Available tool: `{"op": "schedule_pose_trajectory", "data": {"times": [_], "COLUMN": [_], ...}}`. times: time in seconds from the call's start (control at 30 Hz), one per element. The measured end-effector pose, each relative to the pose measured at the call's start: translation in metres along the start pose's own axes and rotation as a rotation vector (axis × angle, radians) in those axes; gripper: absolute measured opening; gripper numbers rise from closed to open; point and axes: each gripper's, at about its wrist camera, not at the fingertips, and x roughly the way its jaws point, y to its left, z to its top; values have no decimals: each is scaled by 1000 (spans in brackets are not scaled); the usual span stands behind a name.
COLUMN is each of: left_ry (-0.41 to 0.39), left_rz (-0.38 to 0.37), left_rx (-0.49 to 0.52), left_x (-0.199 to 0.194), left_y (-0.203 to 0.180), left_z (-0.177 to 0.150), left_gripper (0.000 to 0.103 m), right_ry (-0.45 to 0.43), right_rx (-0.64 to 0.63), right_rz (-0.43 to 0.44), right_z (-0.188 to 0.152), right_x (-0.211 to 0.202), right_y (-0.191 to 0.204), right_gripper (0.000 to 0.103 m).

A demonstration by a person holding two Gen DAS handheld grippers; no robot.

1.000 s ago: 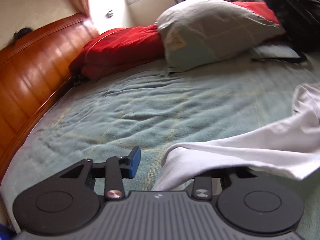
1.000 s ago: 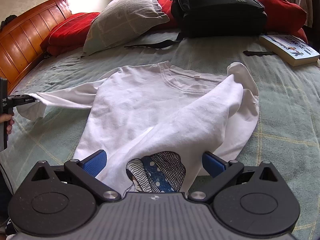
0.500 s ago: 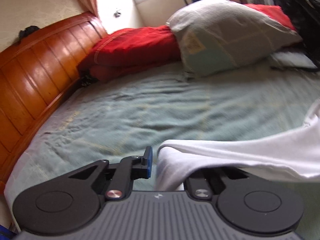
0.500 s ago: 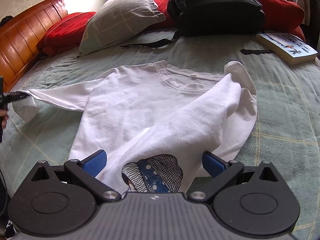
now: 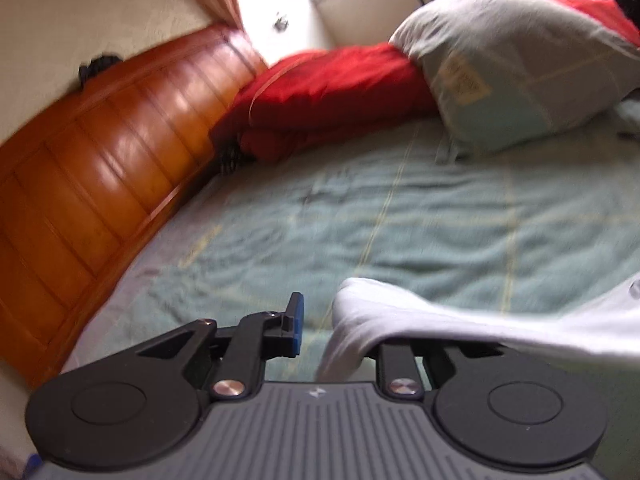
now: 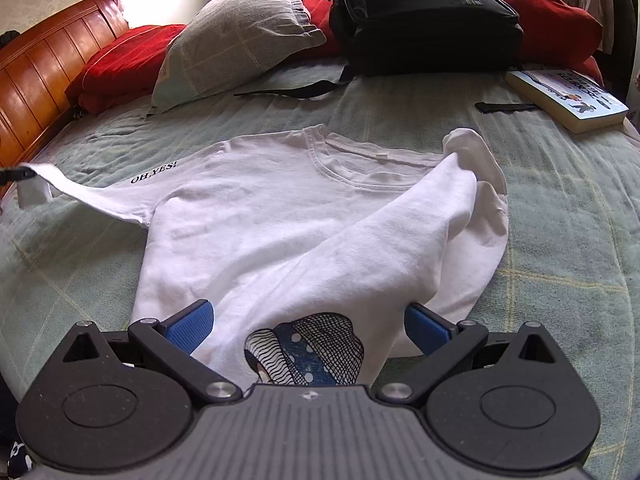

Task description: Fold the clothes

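Two hand-held grippers, one white shirt, one bed.

1. Right hand-held gripper (image 6: pixel 308 326): its jaws are standing wide apart, clamping nothing. It is pointing down over the lower hem of the white shirt (image 6: pixel 280 220), and the cloth is lying between and under the two blue pads (image 6: pixel 188 322).
2. Left hand-held gripper (image 5: pixel 336 332): its jaws are opening. The blue pad on one side is standing clear of the cloth, with a gap showing. The other finger is lying hidden under the sleeve (image 5: pixel 440 320), which is draping over it rather than being pinched.
3. White shirt: it is lying front-up on the bed cover (image 6: pixel 560 240), directly ahead of the right hand-held gripper, collar at the far end. One sleeve is stretching out to that gripper's left, lifted at the cuff, with "OH,YES!" lettering (image 6: pixel 154 173) near the shoulder. The other sleeve (image 6: pixel 400 232) is lying folded diagonally across the front. A printed figure (image 6: pixel 304 348) is showing just beyond the gripper's body.
4. Grey pillow (image 6: pixel 240 40) and red cushion (image 6: pixel 120 64): both are lying far ahead and to the left, against the wooden headboard (image 5: pixel 80 184).
5. Black backpack (image 6: pixel 420 12): it is sitting far ahead, beyond the collar.
6. Book (image 6: pixel 568 96): it is lying far ahead to the right, well apart from the shirt.
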Motion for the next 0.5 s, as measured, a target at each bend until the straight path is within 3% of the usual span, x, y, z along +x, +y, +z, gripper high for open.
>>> {"op": "schedule_pose_trajectory", "data": {"times": [0.07, 0.27, 0.43, 0.5], "left_ry": [34, 83, 76, 24], "left_rz": [12, 30, 21, 13], "left_rx": [5, 49, 53, 16], "left_x": [7, 14, 9, 0], "left_y": [4, 18, 31, 38], "left_z": [-10, -32, -35, -33], "left_gripper": [37, 55, 62, 62], "right_ry": [-2, -10, -16, -18], "right_rx": [-3, -4, -7, -7], "right_rz": [-1, -5, -8, -8], "right_z": [0, -2, -2, -2], "right_x": [-1, -5, -8, -9], "right_y": [1, 1, 2, 3], "right_gripper": [103, 103, 103, 103]}}
